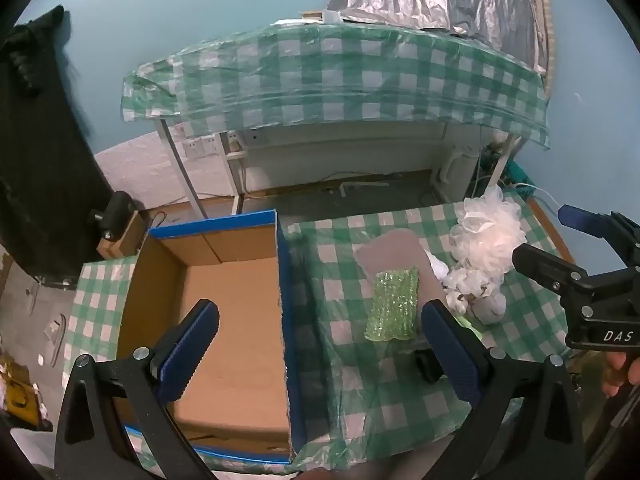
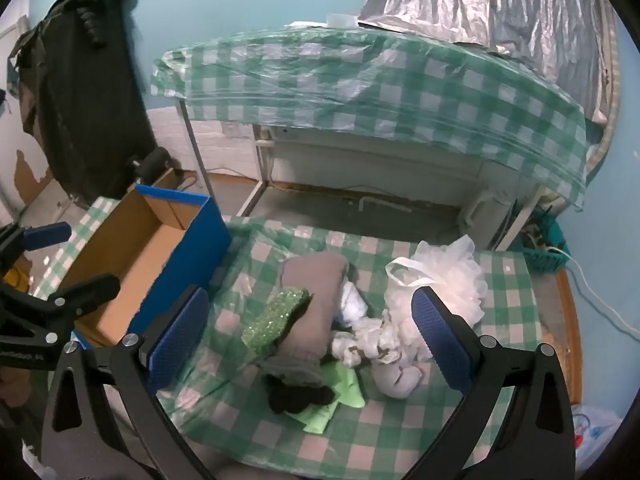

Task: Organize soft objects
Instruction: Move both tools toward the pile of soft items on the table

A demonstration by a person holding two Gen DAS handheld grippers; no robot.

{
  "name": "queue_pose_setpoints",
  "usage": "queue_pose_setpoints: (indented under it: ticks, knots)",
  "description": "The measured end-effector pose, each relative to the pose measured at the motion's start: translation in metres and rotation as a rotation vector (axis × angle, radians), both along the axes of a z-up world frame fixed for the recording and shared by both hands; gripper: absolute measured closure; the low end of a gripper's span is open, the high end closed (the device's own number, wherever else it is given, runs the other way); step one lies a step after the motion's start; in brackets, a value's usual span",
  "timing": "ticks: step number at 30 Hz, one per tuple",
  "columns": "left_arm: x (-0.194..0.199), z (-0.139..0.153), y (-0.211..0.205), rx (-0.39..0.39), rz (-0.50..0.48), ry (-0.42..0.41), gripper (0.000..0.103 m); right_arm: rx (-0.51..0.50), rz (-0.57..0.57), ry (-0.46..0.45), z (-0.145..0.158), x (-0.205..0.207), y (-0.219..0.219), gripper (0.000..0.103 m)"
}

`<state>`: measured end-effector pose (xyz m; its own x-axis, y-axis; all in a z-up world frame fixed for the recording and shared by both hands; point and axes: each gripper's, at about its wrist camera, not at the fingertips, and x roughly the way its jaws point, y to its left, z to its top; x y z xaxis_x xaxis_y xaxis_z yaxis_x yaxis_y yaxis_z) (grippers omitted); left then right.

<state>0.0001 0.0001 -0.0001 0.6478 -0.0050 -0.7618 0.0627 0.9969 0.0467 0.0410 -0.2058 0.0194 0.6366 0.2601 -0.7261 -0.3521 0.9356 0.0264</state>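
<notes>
A pile of soft things lies on the green-checked table [image 2: 400, 440]: a glittery green sponge [image 2: 276, 322] on a grey sock [image 2: 312, 312], a white mesh bath pouf [image 2: 448, 280], crumpled white cloth [image 2: 360, 344], a black piece [image 2: 296, 394] and a light green cloth [image 2: 336, 396]. An open blue cardboard box [image 1: 224, 320] stands to the left and looks bare inside. My left gripper [image 1: 320, 340] is open and empty, straddling the box's right wall. My right gripper [image 2: 308, 334] is open and empty, hovering above the pile. The sponge [image 1: 394, 306] and pouf [image 1: 488, 236] also show in the left wrist view.
A second table [image 2: 380, 92] with a checked plastic cover stands behind, a gap of floor between. Silver foil sheeting [image 2: 500, 4] hangs at the back right. A dark garment [image 2: 80, 80] hangs at left. The table's right edge has a wooden rim [image 2: 568, 320].
</notes>
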Motion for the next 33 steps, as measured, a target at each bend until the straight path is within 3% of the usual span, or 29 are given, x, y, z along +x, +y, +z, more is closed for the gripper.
queue_pose_setpoints:
  ticks: [33]
  knots:
    - [0.003, -0.007, -0.001, -0.059, -0.031, 0.024, 0.001, 0.004, -0.004, 0.022, -0.003, 0.002, -0.005, 0.002]
